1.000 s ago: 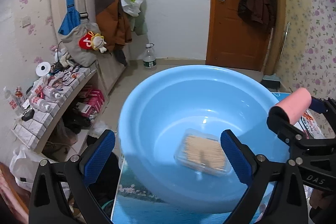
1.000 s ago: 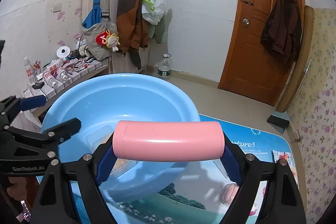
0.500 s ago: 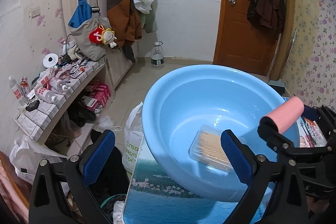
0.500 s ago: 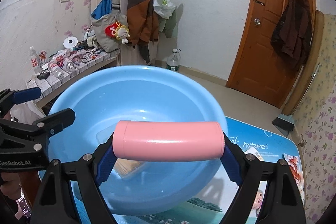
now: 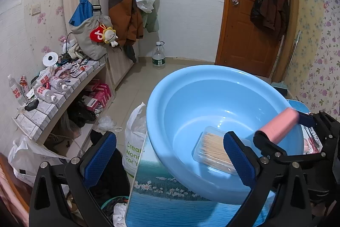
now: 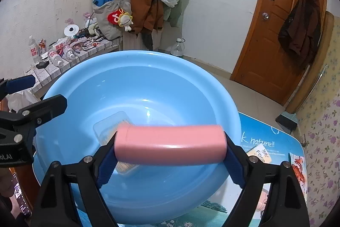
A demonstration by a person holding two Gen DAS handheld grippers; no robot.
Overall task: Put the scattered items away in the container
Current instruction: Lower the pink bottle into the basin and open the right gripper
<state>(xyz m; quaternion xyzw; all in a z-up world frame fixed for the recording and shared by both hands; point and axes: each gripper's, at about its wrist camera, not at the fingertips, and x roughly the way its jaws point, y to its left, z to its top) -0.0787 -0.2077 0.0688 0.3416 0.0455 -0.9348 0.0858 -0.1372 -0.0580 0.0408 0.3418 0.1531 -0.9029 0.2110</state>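
A light blue basin (image 5: 212,69) (image 6: 127,54) stands on the table, with a clear box of toothpicks (image 5: 212,148) (image 6: 110,124) lying on its bottom. My right gripper (image 6: 170,147) hangs over the basin's near side, its blue pads on the two ends of a pink oblong case (image 6: 170,140) (image 5: 282,123). Its jaws are opening, with the case still between them and a little tilted. My left gripper (image 5: 167,137) is open and empty at the basin's left rim, and its right finger covers part of the toothpick box.
The table (image 5: 170,205) (image 6: 265,137) has a blue landscape cover; a yellow card (image 6: 257,154) lies right of the basin. A white bag (image 5: 133,142) and a cluttered shelf (image 5: 53,86) are on the left. A dustpan (image 6: 286,120) stands by the door.
The left wrist view has swung left, so the basin now sits further right in it. The right gripper has come down over the basin with the pink case, which now tilts slightly.
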